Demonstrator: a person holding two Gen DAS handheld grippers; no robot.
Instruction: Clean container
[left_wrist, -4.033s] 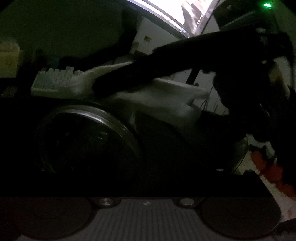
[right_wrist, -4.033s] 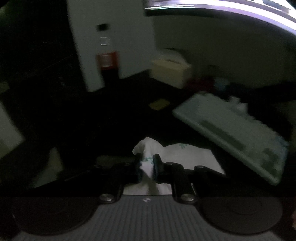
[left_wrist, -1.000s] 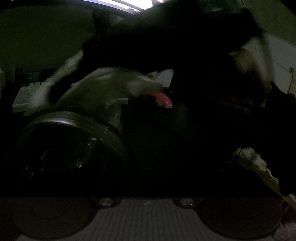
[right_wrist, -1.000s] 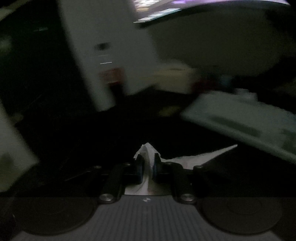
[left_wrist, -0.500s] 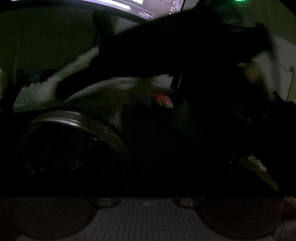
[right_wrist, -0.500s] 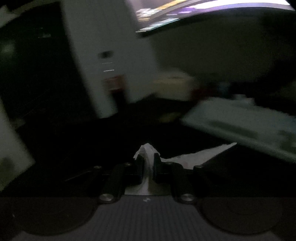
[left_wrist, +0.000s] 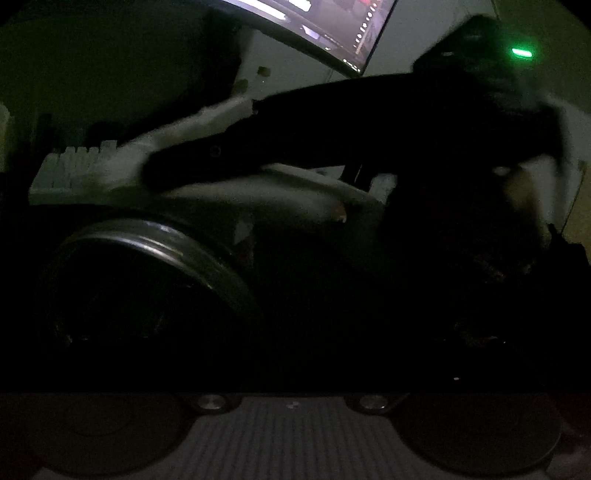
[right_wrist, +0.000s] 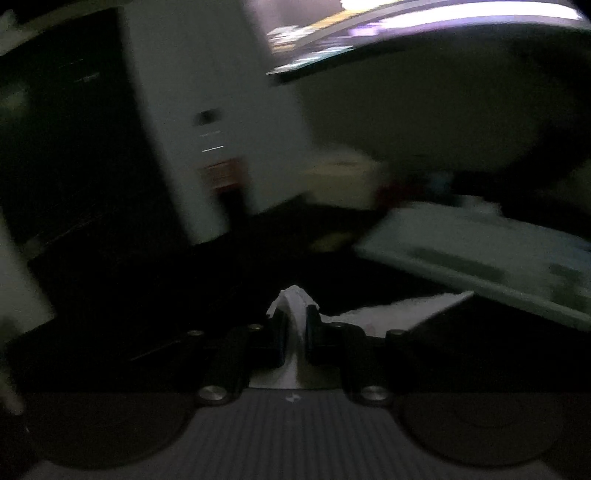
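Seemingly mid-wipe, the right claw pinches a white tissue pressed atop the container on the bench; the left claw's state cannot be told, and how much wiping remains is unclear.

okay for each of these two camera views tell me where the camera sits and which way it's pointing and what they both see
Left wrist: sits on the left hand-held gripper, looking across the container lying on its side; its fingers are lost in the dark, and the right hand-held gripper presses tissue onto the container.
Right wrist: sits on the right hand-held gripper, looking over the dark desk toward a white tower.
Shared: tissue, keyboard, monitor.
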